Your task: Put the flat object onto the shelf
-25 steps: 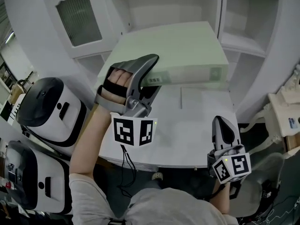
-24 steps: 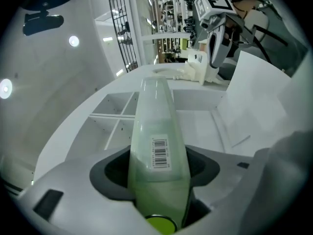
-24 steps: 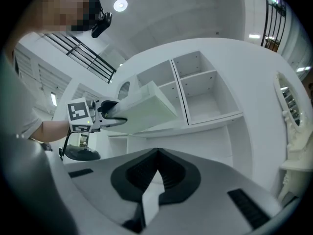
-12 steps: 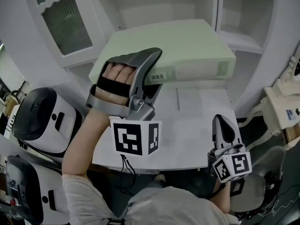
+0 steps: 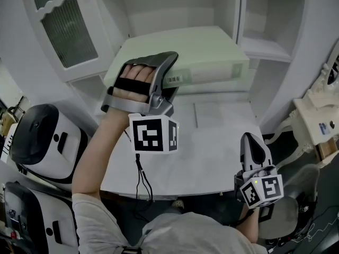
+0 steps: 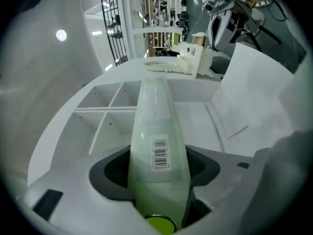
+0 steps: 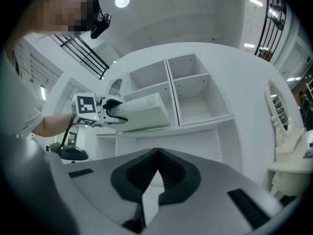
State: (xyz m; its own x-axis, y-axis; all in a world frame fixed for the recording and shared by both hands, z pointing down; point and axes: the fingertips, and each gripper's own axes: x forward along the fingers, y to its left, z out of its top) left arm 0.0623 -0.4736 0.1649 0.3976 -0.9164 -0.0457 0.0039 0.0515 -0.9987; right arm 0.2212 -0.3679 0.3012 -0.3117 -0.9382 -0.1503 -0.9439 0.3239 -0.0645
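Can't read the label (image 6: 160, 153) on the box (image 5: 201, 52): too small. Can't see the box's near-left corner, covered by the left gripper (image 5: 170, 79), nor the lower jaw's tip beneath. Only see part of two machines (image 5: 39, 136), cut by the left edge. Can't see the hand under the right gripper (image 5: 252, 142). Can't make out the far clutter (image 6: 164, 13) in the left gripper view.

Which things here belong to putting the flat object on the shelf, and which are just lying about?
In the job: flat green box, clamped in the left gripper; white shelf unit.

Lying about: right gripper, idle and shut; white table; black-and-white machines at left; ornate white piece at right.
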